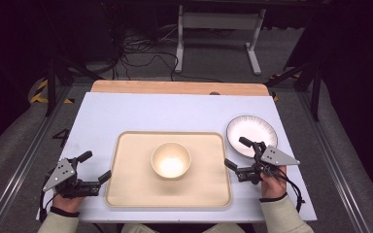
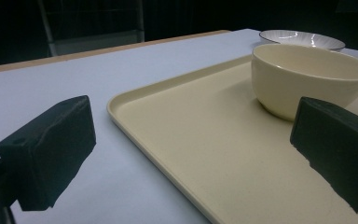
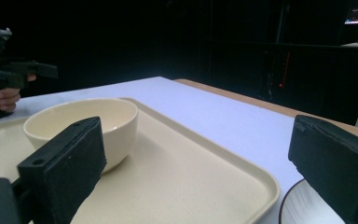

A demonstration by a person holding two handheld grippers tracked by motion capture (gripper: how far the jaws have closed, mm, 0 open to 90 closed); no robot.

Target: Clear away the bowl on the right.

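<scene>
Resting at the centre of a beige tray, a cream bowl is seen upright and empty in the high view, well apart from both grippers. The tray lies on a white table, near the person's edge. The left gripper is held at the near left, just beside the tray's left rim, with its jaws spread wide and nothing between them; one jaw is positioned over the table and the other close to the tray's rim. In the left gripper view, the tray and bowl are framed between the parted jaws, neither being touched. The right gripper is held at the near right, between the tray's right rim and a white plate with a dark edge, which lies on the table just right of the tray. Its jaws are likewise wide open and empty. In the right gripper view, the bowl is seen behind one jaw, and the plate's edge appears below the other. Whether the far jaw touches the plate cannot be told.
</scene>
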